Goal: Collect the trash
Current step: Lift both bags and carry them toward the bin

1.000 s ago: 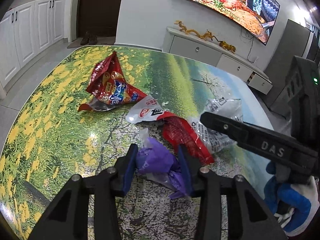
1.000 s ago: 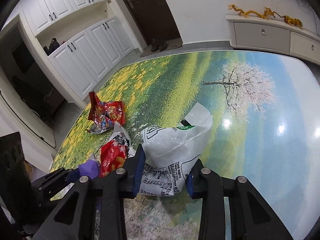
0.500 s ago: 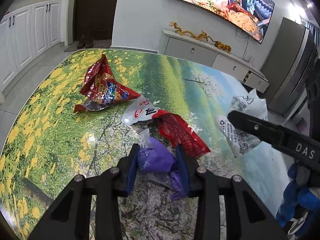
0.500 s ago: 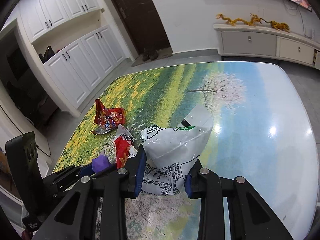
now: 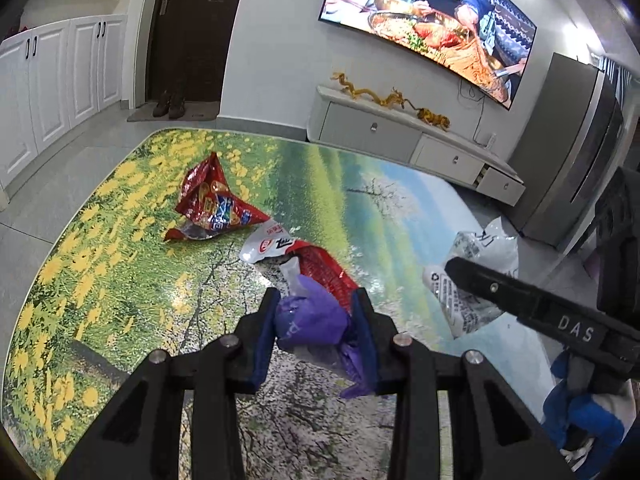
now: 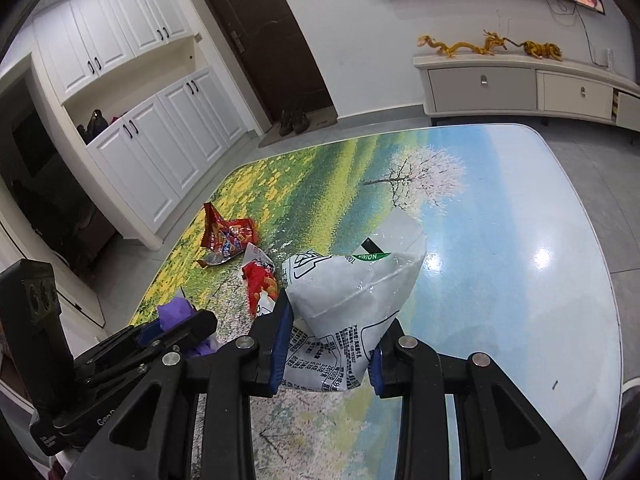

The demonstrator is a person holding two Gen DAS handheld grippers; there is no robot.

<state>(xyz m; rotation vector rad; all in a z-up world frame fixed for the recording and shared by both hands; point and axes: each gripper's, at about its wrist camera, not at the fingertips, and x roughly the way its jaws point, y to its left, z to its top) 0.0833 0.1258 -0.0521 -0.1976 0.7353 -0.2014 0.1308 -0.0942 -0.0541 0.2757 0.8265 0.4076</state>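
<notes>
- Your left gripper [image 5: 316, 322] has its jaws clamped on the purple wrapper [image 5: 310, 316].
- Your right gripper [image 6: 330, 338] grips the white bag [image 6: 352, 296] above the tabletop [image 6: 520, 280].

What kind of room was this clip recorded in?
Most likely a home living or dining room: a wall-mounted television hangs above a low white media cabinet, shoes sit by a dark entry door, and snack wrappers litter a table printed with a landscape.
</notes>
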